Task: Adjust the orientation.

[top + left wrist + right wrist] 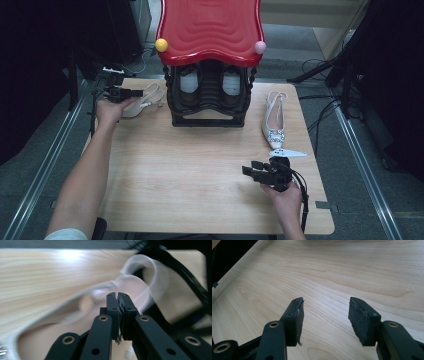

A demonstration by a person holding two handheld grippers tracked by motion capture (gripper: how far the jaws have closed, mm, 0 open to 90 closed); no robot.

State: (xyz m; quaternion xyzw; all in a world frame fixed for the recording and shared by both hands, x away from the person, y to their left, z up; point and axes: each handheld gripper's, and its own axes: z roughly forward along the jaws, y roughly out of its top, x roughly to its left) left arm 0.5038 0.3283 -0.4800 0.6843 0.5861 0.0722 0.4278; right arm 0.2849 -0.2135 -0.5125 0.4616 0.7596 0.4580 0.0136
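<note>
Right gripper point(261, 171) jaws spread empty over pale wood table point(190, 180), left gripper point(131, 93) pinched on beige shoe point(142, 102), grey floor point(30, 170).

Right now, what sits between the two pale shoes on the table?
In the high view, the black shoe rack with the red top stands between the left slingback shoe and the right slingback shoe, holding another pair inside.
</note>
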